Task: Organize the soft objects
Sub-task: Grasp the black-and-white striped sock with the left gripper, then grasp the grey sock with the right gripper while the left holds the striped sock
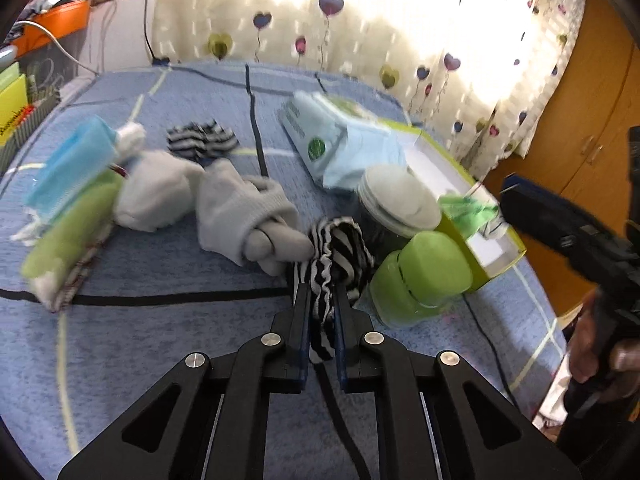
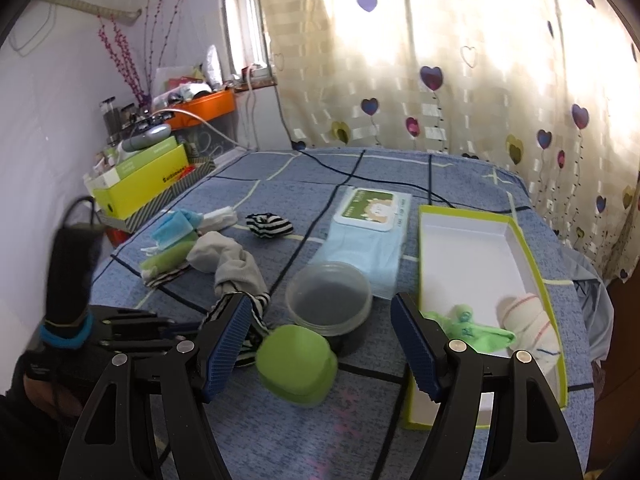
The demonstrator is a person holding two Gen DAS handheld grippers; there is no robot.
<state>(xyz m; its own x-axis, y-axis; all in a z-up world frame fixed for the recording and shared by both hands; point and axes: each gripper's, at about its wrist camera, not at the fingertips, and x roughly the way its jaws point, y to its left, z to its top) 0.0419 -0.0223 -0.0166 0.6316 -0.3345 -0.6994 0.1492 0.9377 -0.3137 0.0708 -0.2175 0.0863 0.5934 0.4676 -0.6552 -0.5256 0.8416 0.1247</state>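
1. The left gripper (image 1: 320, 300) is clamped tight on a black-and-white striped fabric sock (image 1: 340, 256) lying on the blue checked bedspread (image 1: 168, 328), just beside a grey knitted sock (image 1: 244, 216).
2. The right gripper (image 2: 316, 340) stands wide open and holds nothing, above a lime-green round lid (image 2: 296, 368).
3. A green-rimmed white cardboard box (image 2: 472, 248) lies at right.

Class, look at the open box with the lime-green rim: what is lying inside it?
Inside the box lie a green sock and a rolled white sock with faint stripes, both at its near end; the rest shows bare white floor. The right gripper's finger hides the near corner.
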